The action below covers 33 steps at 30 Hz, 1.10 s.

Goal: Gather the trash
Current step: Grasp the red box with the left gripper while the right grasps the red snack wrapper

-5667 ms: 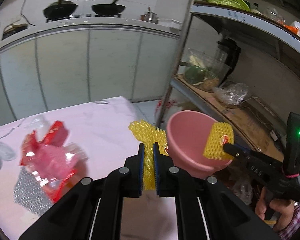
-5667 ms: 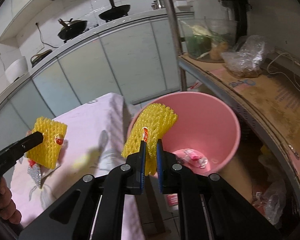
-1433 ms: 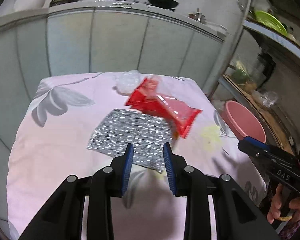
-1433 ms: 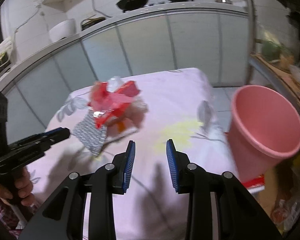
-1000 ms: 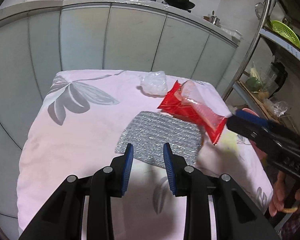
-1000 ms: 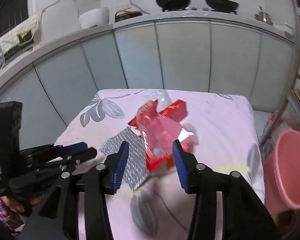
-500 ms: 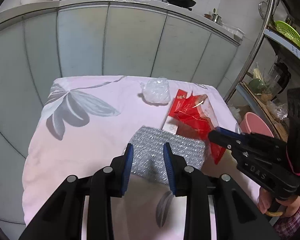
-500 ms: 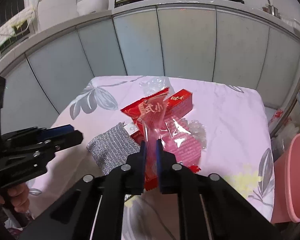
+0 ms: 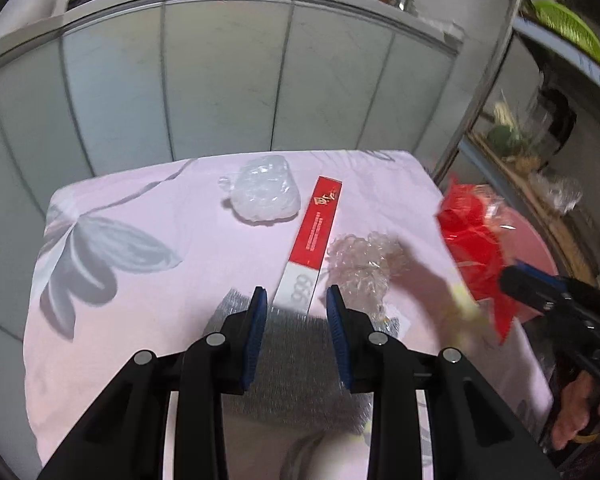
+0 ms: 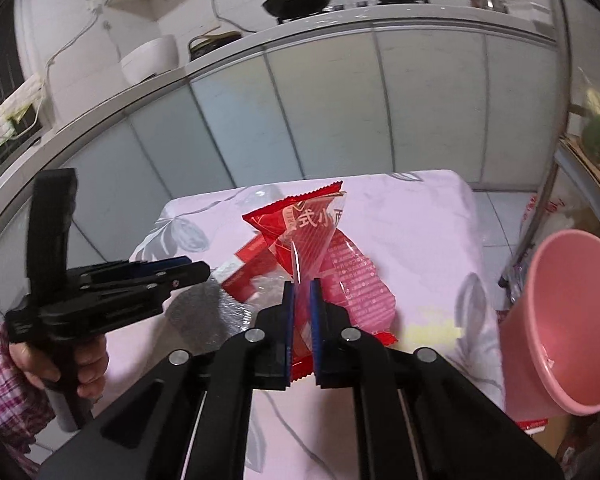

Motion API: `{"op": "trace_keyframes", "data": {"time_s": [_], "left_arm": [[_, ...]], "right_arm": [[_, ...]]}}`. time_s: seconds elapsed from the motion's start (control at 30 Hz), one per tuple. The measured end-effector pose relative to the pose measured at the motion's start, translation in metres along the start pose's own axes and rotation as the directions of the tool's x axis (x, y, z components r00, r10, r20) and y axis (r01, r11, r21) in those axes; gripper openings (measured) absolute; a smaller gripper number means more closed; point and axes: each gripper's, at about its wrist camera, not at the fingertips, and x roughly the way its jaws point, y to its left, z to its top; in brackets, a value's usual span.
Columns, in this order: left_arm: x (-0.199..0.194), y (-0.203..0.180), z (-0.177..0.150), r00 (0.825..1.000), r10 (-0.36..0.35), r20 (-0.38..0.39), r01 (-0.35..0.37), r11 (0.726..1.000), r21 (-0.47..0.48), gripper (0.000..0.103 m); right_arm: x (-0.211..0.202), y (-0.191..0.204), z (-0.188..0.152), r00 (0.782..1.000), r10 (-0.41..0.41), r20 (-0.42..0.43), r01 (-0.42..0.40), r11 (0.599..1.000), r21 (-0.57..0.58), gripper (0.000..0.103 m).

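Note:
My right gripper (image 10: pixel 301 285) is shut on a red snack wrapper (image 10: pixel 316 240) and holds it above the table; the same wrapper (image 9: pixel 474 236) hangs at the right of the left wrist view. My left gripper (image 9: pixel 296 300) stands open just over a silver bubble mailer (image 9: pixel 300 364), nothing between its pads. Ahead of it on the pink flowered cloth (image 9: pixel 140 216) lie a long red and white box (image 9: pixel 314 244), crumpled clear bubble wrap (image 9: pixel 364 264) and a balled clear plastic bag (image 9: pixel 264 194). A pink bin (image 10: pixel 564 312) stands off the table's right side.
A metal rack (image 9: pixel 484 80) with jars and bags rises right of the table, close behind the bin. Grey cabinet fronts (image 9: pixel 220 80) with pans on the counter run behind the table. A hand in a plaid sleeve (image 10: pixel 4 396) holds the left gripper.
The right gripper closed on the red wrapper and lifted it off toward the right, baring the red box and bubble wrap. The left gripper moved forward over the silver mailer.

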Motion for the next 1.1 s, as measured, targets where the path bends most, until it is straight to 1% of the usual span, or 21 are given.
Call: {"op": "trace_keyframes", "data": {"time_s": [0.13, 0.27, 0.33, 0.5, 0.6, 0.7, 0.8, 0.83, 0.93, 1.0, 1.1], "left_arm": [[0.021, -0.004, 0.02, 0.999, 0.004, -0.042, -0.002, 0.999, 0.052, 0.03], [0.043, -0.006, 0.038, 0.995, -0.008, -0.103, 0.015, 0.997, 0.07, 0.03], [0.053, -0.009, 0.044, 0.991, 0.008, -0.131, 0.004, 0.996, 0.088, 0.03], [0.073, -0.013, 0.045, 0.981, 0.029, -0.19, -0.008, 0.994, 0.109, 0.03], [0.08, -0.016, 0.042, 0.978, 0.045, -0.204, -0.021, 0.993, 0.119, 0.03], [0.077, -0.017, 0.037, 0.984, 0.046, -0.172, -0.026, 0.993, 0.117, 0.03], [0.066, -0.016, 0.034, 0.991, 0.036, -0.127, -0.022, 0.994, 0.109, 0.023], [0.063, -0.016, 0.035, 0.993, 0.035, -0.111, -0.022, 0.994, 0.11, 0.023], [0.048, -0.014, 0.036, 0.997, 0.038, -0.061, -0.032, 0.995, 0.092, 0.022], [0.033, -0.013, 0.039, 1.0, 0.019, -0.02, -0.017, 0.998, 0.065, 0.022], [0.009, -0.019, 0.041, 0.999, 0.003, 0.042, -0.005, 0.998, 0.057, 0.022]], "right_arm": [[-0.004, -0.011, -0.003, 1.0, -0.016, -0.001, 0.016, 1.0, 0.024, 0.008], [-0.005, -0.018, -0.005, 1.0, -0.029, -0.004, 0.029, 0.999, 0.042, 0.008], [-0.005, -0.021, -0.006, 0.999, -0.035, -0.008, 0.035, 0.998, 0.052, 0.008], [-0.002, -0.028, -0.007, 0.999, -0.039, -0.015, 0.04, 0.997, 0.063, 0.008], [-0.003, -0.03, -0.008, 0.999, -0.041, -0.01, 0.042, 0.997, 0.067, 0.008], [-0.005, -0.032, -0.007, 0.999, -0.045, -0.008, 0.046, 0.996, 0.074, 0.008], [-0.008, -0.033, -0.009, 0.999, -0.045, -0.005, 0.045, 0.996, 0.082, 0.008], [-0.009, -0.033, -0.009, 0.999, -0.046, -0.003, 0.046, 0.996, 0.081, 0.008], [-0.013, -0.032, -0.01, 0.999, -0.046, 0.004, 0.045, 0.996, 0.08, 0.008], [-0.016, -0.032, -0.012, 0.999, -0.047, 0.008, 0.046, 0.996, 0.082, 0.008], [-0.02, -0.033, -0.014, 0.999, -0.046, 0.013, 0.044, 0.995, 0.088, 0.008]]}}
